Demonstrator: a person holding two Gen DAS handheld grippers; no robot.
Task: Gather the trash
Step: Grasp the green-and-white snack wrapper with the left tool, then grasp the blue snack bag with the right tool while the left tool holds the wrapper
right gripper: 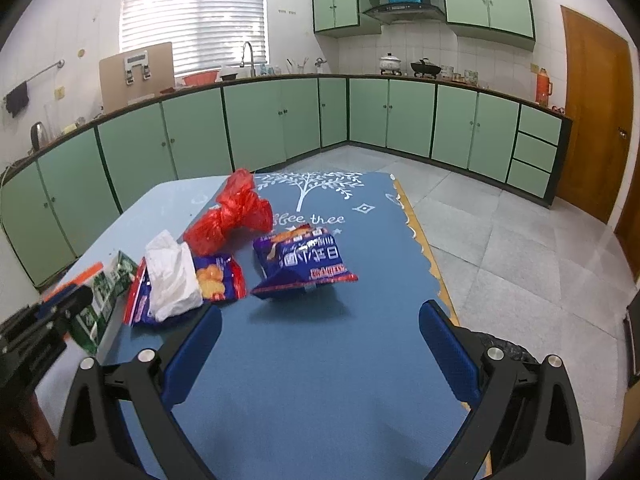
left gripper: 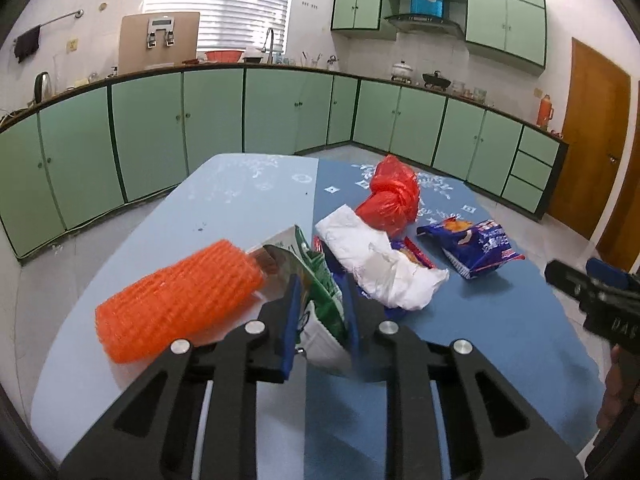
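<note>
My left gripper is shut on a green and white wrapper, which stands up between the blue pads. An orange foam net lies just left of it. To its right lie a crumpled white tissue, a red plastic bag and a blue snack bag. My right gripper is open over the blue mat, with nothing between its fingers. The blue snack bag lies just beyond it. The tissue partly covers another snack wrapper.
The trash lies on a light blue table, half covered by the mat. Green cabinets line the far walls, and a wooden door is at the right. Grey tiled floor lies beyond the table's right edge.
</note>
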